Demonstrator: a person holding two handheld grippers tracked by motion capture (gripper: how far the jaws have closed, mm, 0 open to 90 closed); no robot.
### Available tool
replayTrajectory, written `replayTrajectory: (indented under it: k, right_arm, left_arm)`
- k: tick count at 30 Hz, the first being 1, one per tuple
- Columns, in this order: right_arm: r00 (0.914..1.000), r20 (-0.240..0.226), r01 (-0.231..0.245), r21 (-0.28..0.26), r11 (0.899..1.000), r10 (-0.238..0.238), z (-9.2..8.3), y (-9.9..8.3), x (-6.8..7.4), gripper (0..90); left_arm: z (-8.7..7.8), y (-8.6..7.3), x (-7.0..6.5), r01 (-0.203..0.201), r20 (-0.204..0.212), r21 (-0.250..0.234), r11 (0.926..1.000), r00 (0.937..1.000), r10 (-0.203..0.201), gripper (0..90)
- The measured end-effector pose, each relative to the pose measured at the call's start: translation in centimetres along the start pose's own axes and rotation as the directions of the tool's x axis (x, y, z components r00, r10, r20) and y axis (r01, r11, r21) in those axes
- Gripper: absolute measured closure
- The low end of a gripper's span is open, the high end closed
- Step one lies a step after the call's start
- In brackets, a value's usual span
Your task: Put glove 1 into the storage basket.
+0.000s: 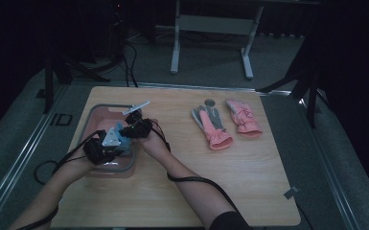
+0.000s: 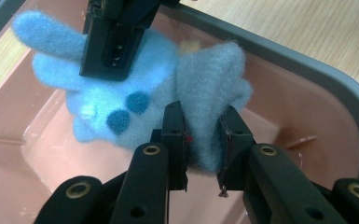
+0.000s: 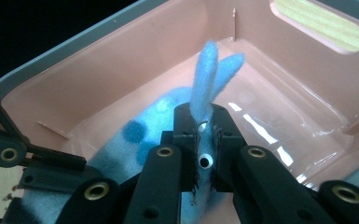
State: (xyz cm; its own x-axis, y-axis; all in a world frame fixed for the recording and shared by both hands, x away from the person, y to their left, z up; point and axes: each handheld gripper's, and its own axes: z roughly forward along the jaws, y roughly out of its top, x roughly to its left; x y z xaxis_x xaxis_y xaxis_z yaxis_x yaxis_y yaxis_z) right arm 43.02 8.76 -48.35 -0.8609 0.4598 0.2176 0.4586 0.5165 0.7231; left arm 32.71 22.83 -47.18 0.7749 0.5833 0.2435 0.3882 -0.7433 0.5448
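- High view: a person's two forearms come in from the bottom of the frame to a pink bin (image 1: 94,116) with a grey rim at the left of a wooden table (image 1: 249,182).
- The left claw (image 1: 106,152) sits at the bin's lower left edge and the right claw (image 1: 133,130) just up and right of it. A blue fleece glove (image 1: 118,131) lies between them, inside the bin.
- At the right of centre on the table lie two pink gloves (image 1: 212,125), side by side and well apart from the bin.
- Left gripper view: the left claw (image 2: 204,140) at lower centre is clenched on a fold of the blue fleece glove (image 2: 149,79) at its cuff end. The glove bears dark blue dots, and its fingers point to the upper left of the frame.
- The right claw (image 2: 114,56) comes down from the top of the frame and clamps the glove near its fingers. The bin's pink wall (image 2: 303,116) lies behind, with the table in the upper right corner.
- Right gripper view: the right claw (image 3: 204,140) at lower centre is clenched tight on the glove (image 3: 135,135); two blue fingers stick up above its tips. The glove hangs over the floor of the bin (image 3: 135,56), and part of the left claw shows at the lower left edge.
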Motion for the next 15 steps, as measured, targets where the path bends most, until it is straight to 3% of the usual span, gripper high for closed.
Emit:
replayTrajectory:
  k: [6, 8, 11, 15]
  right_arm:
    - [1.0, -0.003, -0.007, 0.036, 0.999, 0.007, 0.7, 0.1, -0.4, 82.9]
    - [1.0, -0.003, -0.008, 0.034, 0.999, 0.009, 0.9, 0.1, -0.3, 82.7]
    - [1.0, 0.006, -0.007, 0.047, 0.999, 0.006, 1.1, 0.4, -0.3, 82.0]
    - [0.9999, 0.001, -0.016, 0.057, 0.998, 0.016, 1.2, 0.5, -0.5, 74.5]
  left_arm:
    - [0.9, 0.1, -0.1, -0.025, 0.009, 0.039, 0.9989, 0.9997, 0.025, 76.0]
    - [1.1, 0.1, 0.1, 0.006, 0.009, 0.056, 0.9984, 0.9999, -0.006, 75.7]
    - [1.4, -0.1, 0.5, 0.021, 0.021, 0.055, 0.9982, 0.9995, -0.022, 75.2]
    - [2.2, 0.0, 0.6, -0.016, 0.018, 0.08, 0.9966, 0.9997, 0.015, 75.0]
